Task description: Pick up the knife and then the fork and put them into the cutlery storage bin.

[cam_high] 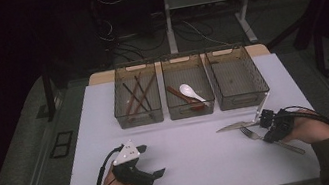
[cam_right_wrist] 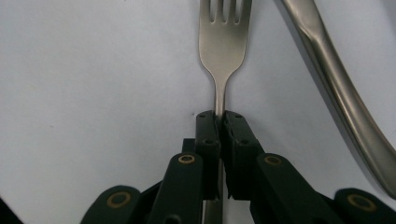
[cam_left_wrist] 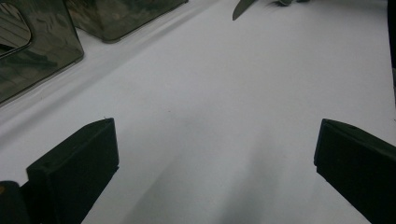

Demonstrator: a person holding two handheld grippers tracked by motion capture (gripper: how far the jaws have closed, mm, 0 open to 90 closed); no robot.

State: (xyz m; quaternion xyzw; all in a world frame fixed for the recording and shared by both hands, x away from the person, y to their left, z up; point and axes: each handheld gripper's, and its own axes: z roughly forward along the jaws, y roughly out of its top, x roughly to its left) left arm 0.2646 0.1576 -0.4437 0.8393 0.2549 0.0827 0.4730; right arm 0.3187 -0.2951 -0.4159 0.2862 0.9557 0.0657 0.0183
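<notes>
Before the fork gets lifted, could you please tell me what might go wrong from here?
The right gripper pinches the fork on its thin neck, so it may pivot or slip when raised. The knife lies close beside it and could be nudged. The rightmost bin stands just ahead, so the tines might catch its wall.

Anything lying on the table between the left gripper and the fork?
Nothing. In the high view the white table is bare between the open left gripper and the fork, which the right gripper has clamped.
</notes>
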